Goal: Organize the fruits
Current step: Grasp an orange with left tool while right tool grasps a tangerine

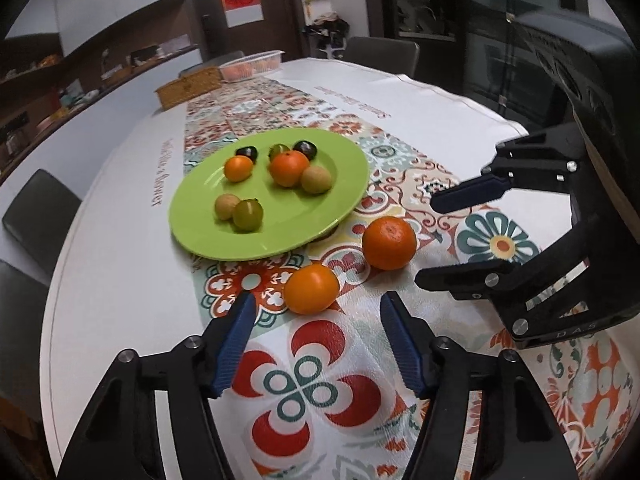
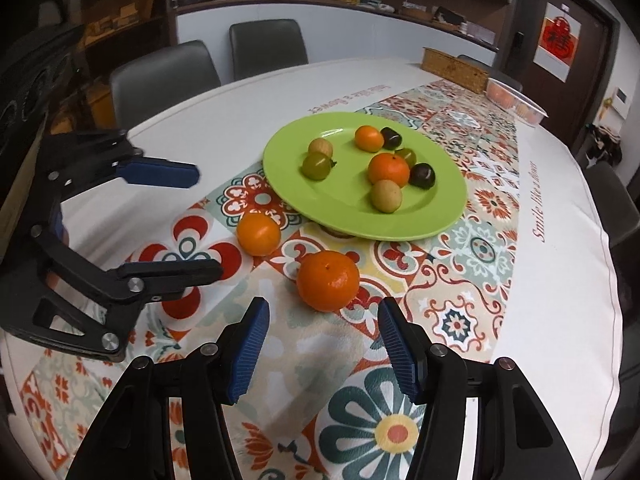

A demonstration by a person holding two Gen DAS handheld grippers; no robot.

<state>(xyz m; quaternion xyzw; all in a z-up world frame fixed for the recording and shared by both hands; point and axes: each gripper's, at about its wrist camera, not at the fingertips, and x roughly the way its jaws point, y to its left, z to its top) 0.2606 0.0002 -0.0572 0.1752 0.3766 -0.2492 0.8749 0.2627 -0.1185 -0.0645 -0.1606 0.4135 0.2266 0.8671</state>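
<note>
Oranges wait beside the green plate.
Left gripper and right gripper both have open, empty jaws; smooth orange and bumpy orange sit on the counter.

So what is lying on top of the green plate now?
On the green plate lie seven small fruits: two orange ones, two dark ones, two pale yellowish ones and two green ones, one half hidden behind the bigger orange. Under the plate, only a sliver of some base shows.

Green plate, floral-tiled tablecloth, orange mandarins
</note>
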